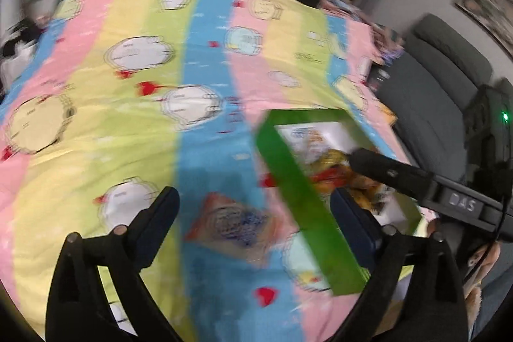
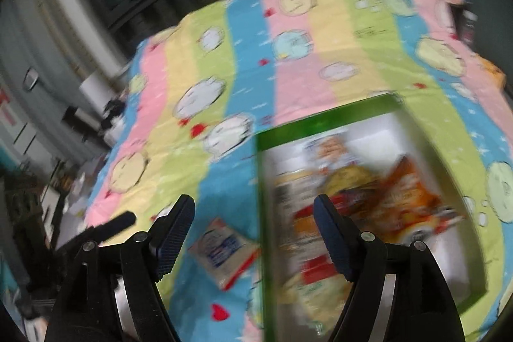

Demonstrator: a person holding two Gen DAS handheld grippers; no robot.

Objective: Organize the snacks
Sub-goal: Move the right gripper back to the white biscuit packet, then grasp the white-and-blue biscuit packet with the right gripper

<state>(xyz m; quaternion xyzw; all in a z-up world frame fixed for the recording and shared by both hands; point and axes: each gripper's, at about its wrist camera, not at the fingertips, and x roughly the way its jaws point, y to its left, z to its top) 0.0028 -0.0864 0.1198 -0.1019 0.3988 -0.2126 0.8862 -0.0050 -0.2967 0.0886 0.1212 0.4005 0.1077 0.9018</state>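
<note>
Striped quilt (image 1: 128,117) covers the whole work surface, soft and uneven, so expect packets to sit tilted. Your left gripper (image 1: 253,207) has its fingers spread wide, nothing between them, hovering over the one loose snack packet (image 1: 234,223), which lies flat on the blue stripe just left of the green box (image 1: 304,197). Looks lined up for a pick. Box sits near right, already holding several packets (image 2: 368,197) piled loosely, so it's evidently the collection bin. Your right gripper (image 2: 253,233) is also apart and empty, straddling the box's left wall; in the left view one finger (image 1: 384,169) reaches over the contents. Both views are blurred, labels unreadable. Keep right clear so left can drop in.
</note>
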